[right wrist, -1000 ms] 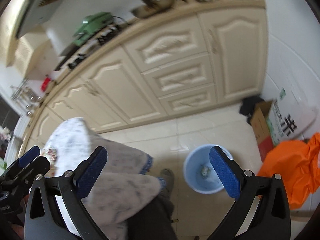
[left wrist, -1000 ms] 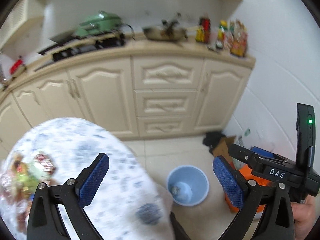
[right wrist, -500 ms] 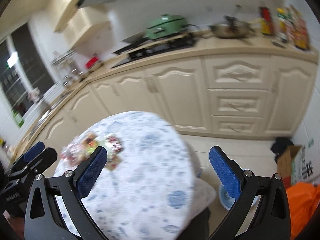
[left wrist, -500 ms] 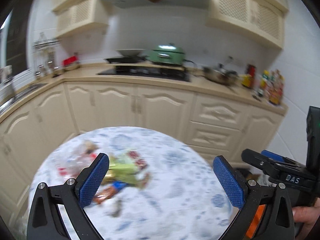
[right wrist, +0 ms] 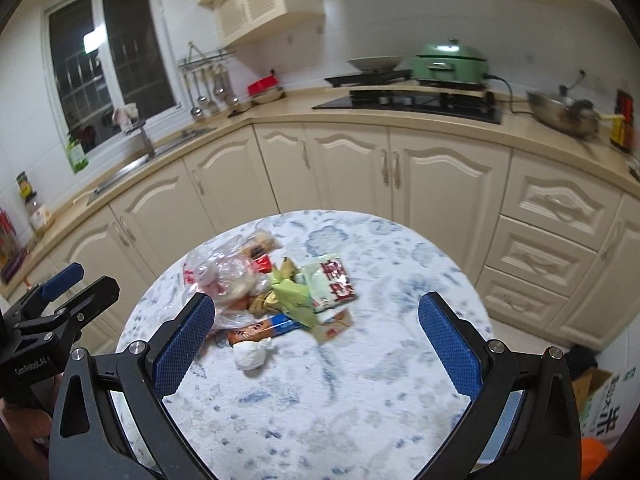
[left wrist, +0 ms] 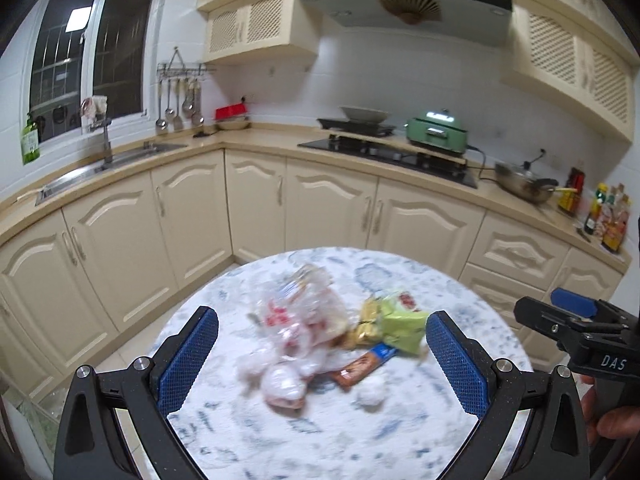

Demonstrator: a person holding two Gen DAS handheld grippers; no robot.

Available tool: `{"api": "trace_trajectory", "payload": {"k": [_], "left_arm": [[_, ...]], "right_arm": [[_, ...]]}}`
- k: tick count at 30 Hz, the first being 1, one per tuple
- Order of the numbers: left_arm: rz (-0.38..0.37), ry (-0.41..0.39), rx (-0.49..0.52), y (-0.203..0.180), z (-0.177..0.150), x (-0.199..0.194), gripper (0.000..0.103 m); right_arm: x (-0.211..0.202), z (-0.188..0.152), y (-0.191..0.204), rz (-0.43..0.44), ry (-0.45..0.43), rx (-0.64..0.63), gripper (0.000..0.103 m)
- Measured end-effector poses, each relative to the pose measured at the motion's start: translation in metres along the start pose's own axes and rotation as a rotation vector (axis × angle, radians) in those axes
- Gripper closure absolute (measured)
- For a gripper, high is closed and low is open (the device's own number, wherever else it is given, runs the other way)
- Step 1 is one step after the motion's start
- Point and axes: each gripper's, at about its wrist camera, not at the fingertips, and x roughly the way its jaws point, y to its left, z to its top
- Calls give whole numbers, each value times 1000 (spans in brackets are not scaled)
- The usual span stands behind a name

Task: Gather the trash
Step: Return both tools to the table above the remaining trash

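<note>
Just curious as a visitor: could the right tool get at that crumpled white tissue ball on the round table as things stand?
Probably yes. The right tool is open and the tissue ball lies at the pile's near edge on the table, nothing over it; only the orange wrapper sits close behind.

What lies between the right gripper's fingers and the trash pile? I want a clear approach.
Only bare blue-and-white patterned tablecloth, as the right wrist view shows; the crumpled white paper ball is the pile's nearest piece.

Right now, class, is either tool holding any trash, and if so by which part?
Nothing is held. Both the left tool and right tool are open above the trash pile.
</note>
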Motion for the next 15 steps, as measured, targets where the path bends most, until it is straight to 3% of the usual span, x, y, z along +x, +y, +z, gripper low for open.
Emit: {"api": "trace_trajectory", "payload": {"k": [3,8,15], "left_arm": [[8,23,-17,8,5,6,1],[20,57,-9,8,16,26,1],[4,147,25,15,41,94,1]], "right_arm": [[14,-1,7,22,7,-11,0],[53,-5,12,4,90,-55,0],[110,-7,16,-4,188,-123,2]]}}
